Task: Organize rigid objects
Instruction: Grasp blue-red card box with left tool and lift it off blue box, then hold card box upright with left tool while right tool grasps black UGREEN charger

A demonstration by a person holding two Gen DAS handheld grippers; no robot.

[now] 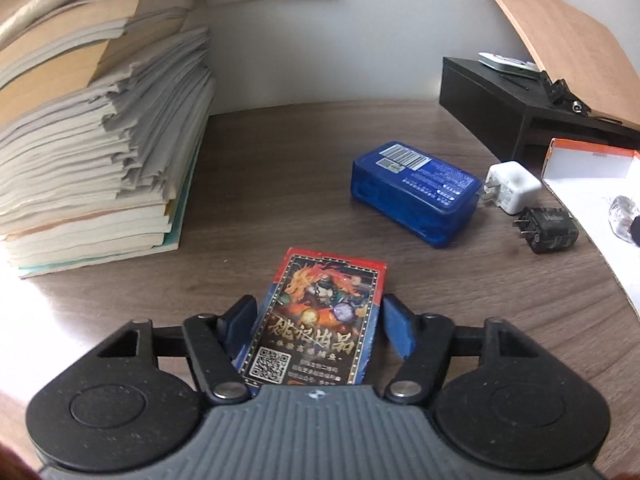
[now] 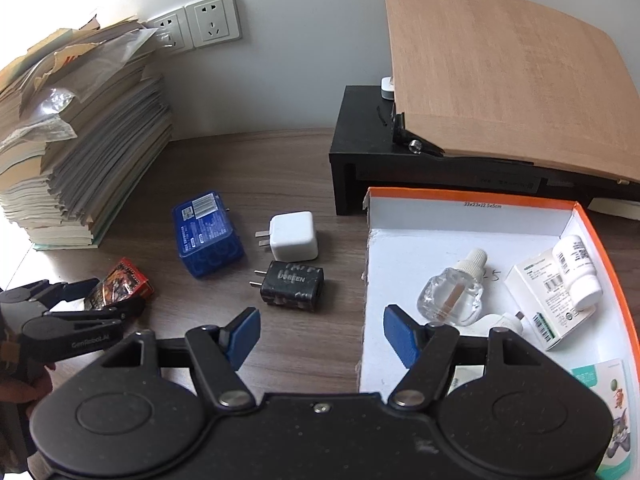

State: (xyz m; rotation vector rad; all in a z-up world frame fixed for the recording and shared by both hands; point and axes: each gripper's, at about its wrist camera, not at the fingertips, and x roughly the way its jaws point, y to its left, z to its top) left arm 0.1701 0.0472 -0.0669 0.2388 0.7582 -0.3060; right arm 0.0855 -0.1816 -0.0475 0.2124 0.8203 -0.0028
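A red and blue card box (image 1: 320,320) lies on the brown table between the open fingers of my left gripper (image 1: 320,324); the pads stand on either side without visibly pressing it. It also shows in the right wrist view (image 2: 120,284), with the left gripper (image 2: 100,300) around it. A blue plastic case (image 1: 416,192) (image 2: 208,232), a white charger (image 1: 512,186) (image 2: 292,236) and a black charger (image 1: 548,228) (image 2: 290,286) lie on the table. My right gripper (image 2: 320,336) is open and empty, above the table beside the box's left wall.
A white box with orange rim (image 2: 472,196) at the right holds a glass bottle (image 2: 450,292), a pill bottle (image 2: 578,268) and small cartons. A tall stack of books (image 2: 80,152) stands at the left. A black stand (image 2: 400,160) with a wooden board (image 2: 500,76) stands at the back.
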